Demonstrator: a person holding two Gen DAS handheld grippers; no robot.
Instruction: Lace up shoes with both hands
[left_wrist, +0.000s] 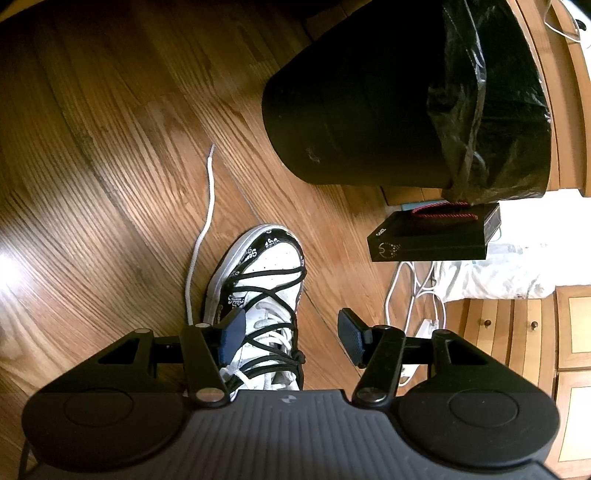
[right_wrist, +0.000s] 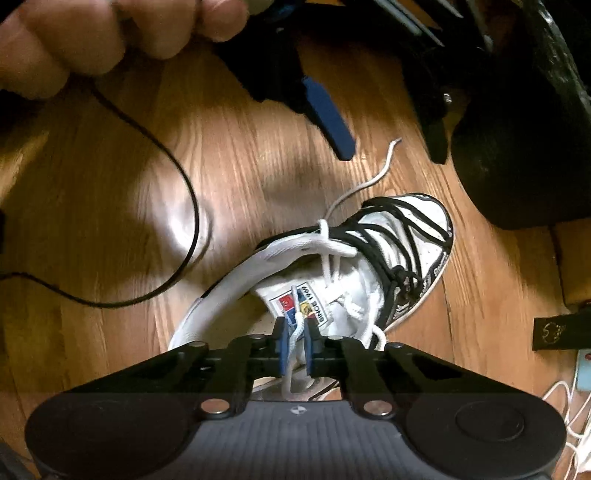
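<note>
My right gripper (right_wrist: 295, 341) has its blue pads pinched on the white woven shoelace (right_wrist: 294, 334) over the tongue of the white-and-black leather sneaker (right_wrist: 413, 240), which stands on the brown wooden plank floor (right_wrist: 240, 166) near the black round bin (left_wrist: 351, 110). My left gripper (left_wrist: 291, 334) hangs with jaws wide apart above the shoe, holding nothing.

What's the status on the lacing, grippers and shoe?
Left gripper jaws open, empty, over the shoe. Right gripper shut on white lace above the tongue. Other lace end loose on floor.
</note>
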